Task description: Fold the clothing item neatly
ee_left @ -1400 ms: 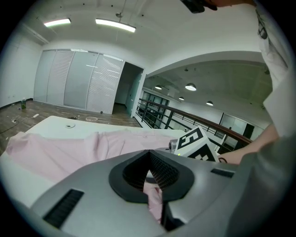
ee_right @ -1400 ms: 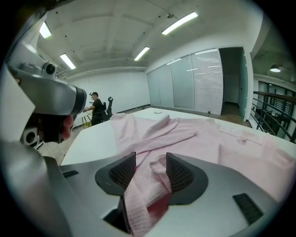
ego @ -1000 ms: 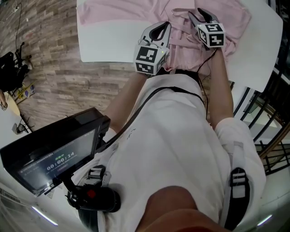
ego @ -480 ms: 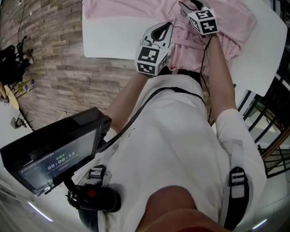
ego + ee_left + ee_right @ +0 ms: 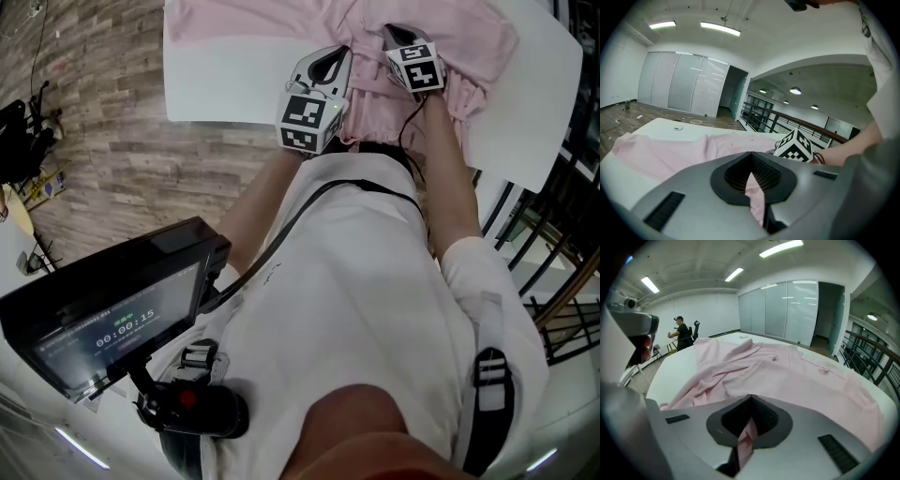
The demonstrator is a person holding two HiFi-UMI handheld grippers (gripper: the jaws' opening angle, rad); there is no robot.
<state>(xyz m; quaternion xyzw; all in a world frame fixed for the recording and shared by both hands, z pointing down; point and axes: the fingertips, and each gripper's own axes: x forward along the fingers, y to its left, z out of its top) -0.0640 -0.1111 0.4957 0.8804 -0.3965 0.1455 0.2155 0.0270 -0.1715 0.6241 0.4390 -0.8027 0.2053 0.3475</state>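
A pale pink shirt lies rumpled across the white table, bunched at the near edge. My left gripper sits at that near edge, shut on a fold of the pink shirt. Just to its right, my right gripper is also shut on a strip of the pink shirt, its marker cube facing up. In the right gripper view the rest of the shirt spreads away over the table. The right gripper's marker cube shows close by in the left gripper view.
The table's near edge runs just in front of the person's body. A black metal railing stands to the right. A screen on a handle hangs at lower left. A person stands far off beyond the table.
My right gripper reached farther over the shirt, then came back toward the near edge and shut on the pink cloth. The left gripper stayed where it was, holding its fold.
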